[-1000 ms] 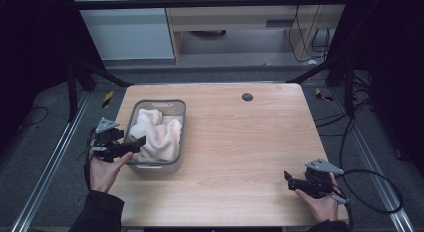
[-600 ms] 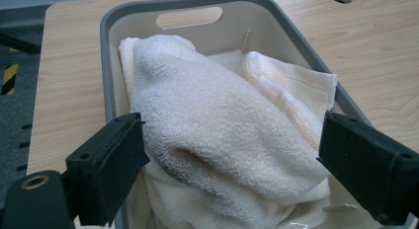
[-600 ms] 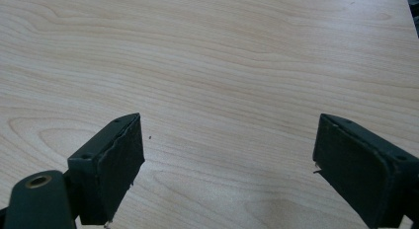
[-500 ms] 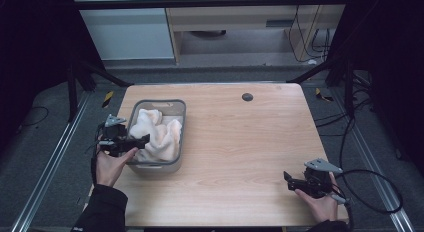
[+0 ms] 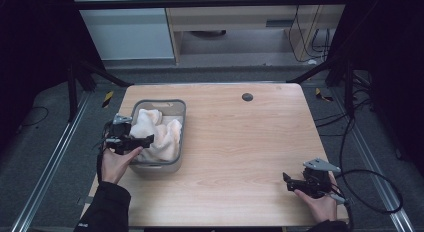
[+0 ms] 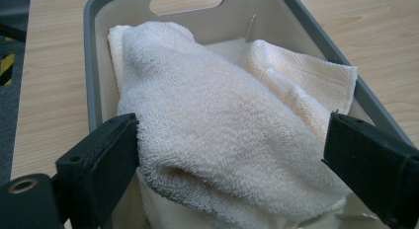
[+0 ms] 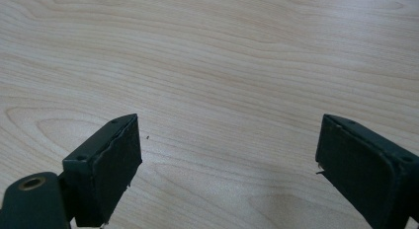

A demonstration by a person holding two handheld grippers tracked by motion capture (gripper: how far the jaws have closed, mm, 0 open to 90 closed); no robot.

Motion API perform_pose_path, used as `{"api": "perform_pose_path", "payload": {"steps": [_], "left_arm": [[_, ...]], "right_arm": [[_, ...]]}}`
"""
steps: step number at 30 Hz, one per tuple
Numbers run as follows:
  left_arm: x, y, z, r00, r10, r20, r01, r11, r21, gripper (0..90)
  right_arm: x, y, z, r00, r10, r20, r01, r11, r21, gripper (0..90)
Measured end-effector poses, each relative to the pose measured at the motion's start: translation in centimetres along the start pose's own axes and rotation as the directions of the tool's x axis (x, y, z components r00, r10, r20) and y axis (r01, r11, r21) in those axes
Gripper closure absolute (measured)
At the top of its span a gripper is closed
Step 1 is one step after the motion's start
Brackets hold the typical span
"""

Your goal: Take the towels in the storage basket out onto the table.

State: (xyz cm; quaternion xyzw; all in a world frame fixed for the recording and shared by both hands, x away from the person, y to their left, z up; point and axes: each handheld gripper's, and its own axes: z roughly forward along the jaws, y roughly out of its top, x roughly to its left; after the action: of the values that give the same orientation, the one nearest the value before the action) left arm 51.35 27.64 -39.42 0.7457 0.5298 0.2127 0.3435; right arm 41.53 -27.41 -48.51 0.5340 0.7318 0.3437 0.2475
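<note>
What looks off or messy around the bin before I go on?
Nothing looks damaged or spilled. The cream terry towel lies bunched, not folded, in the grey plastic bin, which stands upright on the light wooden table. The left claw is open over the towel; the right claw is open above bare wood.

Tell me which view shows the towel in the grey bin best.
The left gripper view: the towel lies close up between the open jaws, its terry loops and folds clear. The high view shows it small, bunched in the bin. The right gripper view looks at bare table.
</note>
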Motion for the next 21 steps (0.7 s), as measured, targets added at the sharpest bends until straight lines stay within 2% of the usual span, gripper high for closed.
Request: {"api": "perform_pose_path", "payload": {"steps": [14, 21], "left_arm": [[0.4, -0.4, 1.4, 0.9997, -0.022, 0.006, 0.022, 0.9983, 0.054, 5.3], [0.4, -0.6, 2.1, 0.9994, -0.033, 0.008, 0.032, 0.9956, 0.088, 12.4]], "right_arm": [[0.0, 0.0, 0.2, 0.9999, -0.007, -0.007, 0.007, 1.000, 0.014, 9.4], [0.0, 0.0, 0.3, 0.9999, -0.008, -0.013, 0.008, 1.000, 0.021, 9.1]]}}
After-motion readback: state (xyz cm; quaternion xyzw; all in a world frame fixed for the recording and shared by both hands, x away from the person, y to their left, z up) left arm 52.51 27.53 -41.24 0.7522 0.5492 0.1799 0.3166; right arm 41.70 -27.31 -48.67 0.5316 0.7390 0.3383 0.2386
